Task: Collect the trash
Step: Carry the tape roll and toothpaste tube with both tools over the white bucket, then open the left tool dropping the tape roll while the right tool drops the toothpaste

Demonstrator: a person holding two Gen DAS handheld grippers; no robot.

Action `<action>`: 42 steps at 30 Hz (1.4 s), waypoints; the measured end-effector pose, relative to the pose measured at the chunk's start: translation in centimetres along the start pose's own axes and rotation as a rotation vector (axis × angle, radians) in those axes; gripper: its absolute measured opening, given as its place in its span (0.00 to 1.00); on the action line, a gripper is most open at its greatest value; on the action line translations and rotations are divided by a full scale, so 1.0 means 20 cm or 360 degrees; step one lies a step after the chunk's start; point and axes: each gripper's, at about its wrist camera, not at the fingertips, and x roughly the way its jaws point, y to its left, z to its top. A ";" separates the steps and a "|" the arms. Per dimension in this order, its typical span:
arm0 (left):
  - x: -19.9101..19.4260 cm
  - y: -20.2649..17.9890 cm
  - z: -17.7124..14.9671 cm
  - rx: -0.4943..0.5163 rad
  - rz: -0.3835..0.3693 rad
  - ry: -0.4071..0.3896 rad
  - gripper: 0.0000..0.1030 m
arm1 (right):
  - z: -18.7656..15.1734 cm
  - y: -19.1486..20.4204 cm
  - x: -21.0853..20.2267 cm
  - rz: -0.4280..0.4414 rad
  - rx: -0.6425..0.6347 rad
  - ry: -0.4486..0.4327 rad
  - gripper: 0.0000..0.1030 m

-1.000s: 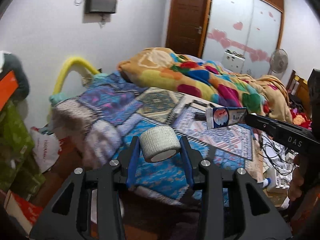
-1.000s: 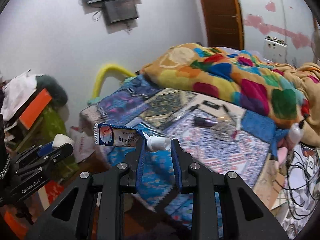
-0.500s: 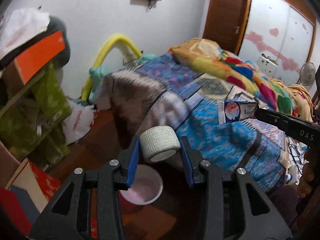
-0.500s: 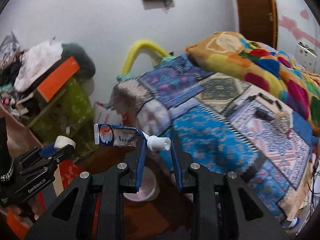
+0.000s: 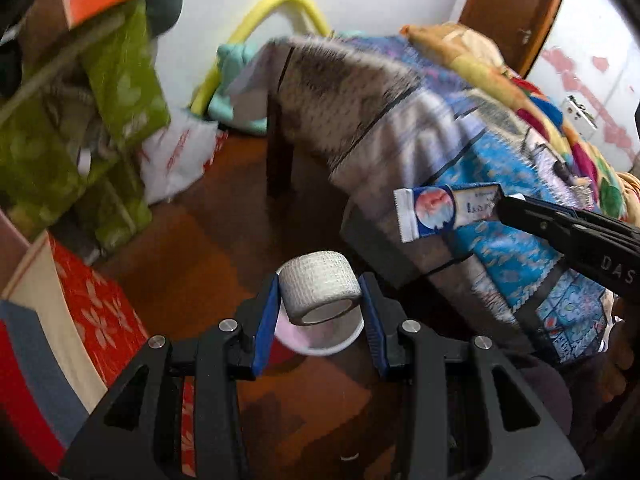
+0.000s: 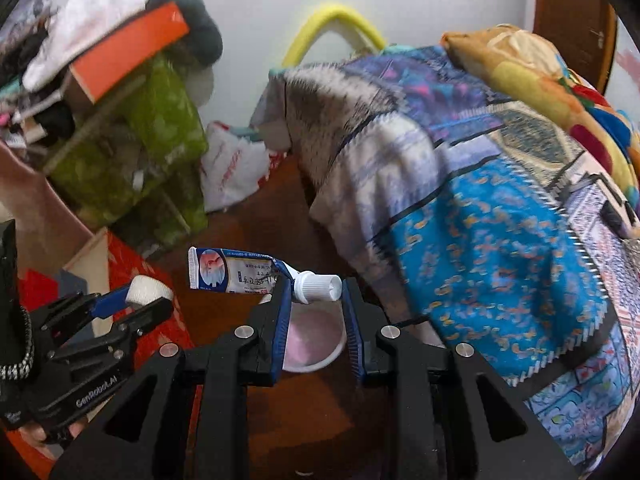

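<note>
Pretty cluttered bedroom corner here. Bed (image 6: 500, 208) filling the 1-to-4 o'clock side, draped in a patchwork blanket (image 5: 500, 184): fuzzy grey-brown patch at the corner, blue paisley lower down, hanging over the edge toward the dark reddish wood floor (image 5: 224, 216). Bright blobby-coloured quilt (image 6: 532, 76) bunched up near 1 o'clock. Yellow foam-looking hoop (image 6: 336, 20) arching against the white wall at 12. Over at 9 to 10 o'clock, a messy stack: green leaf-print fabric boxes (image 6: 160, 136), an orange box (image 6: 128, 52) on top, white cloth piled above that. White plastic bag (image 6: 232, 168) with red print slumped on the floor between that stack and the bed. Red floral box (image 5: 100, 312) down at 8 o'clock.

Left gripper (image 5: 322, 304) clamped on a roll of white gauze tape (image 5: 320, 292), woven crepe-like texture, hollow core facing the camera. Right gripper (image 6: 316, 300) pinching a toothpaste tube (image 6: 240, 272) at the neck by the ribbed white cap, flat crimped end sticking out toward 9 o'clock.

Small round bin (image 6: 316, 340), white rim, pinkish inside, red outside, sitting on the floor past both sets of fingers, partly hidden behind the roll and the cap.
</note>
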 end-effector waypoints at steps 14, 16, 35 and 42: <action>0.42 0.08 -0.08 -0.0069 0.0037 0.0320 0.38 | 0.04 0.01 0.52 0.0106 0.0126 0.0435 0.23; 0.44 0.08 -0.07 -0.0085 0.0019 0.0335 0.38 | 0.04 0.00 0.54 0.0158 0.0158 0.0469 0.29; 0.47 -0.02 0.11 -0.0114 0.0032 0.0304 0.46 | 0.08 -0.10 0.33 0.0096 0.0081 0.0292 0.38; 0.24 -0.07 0.14 -0.0068 0.0045 0.0180 0.46 | 0.06 -0.08 0.13 0.0091 0.0024 0.0176 0.38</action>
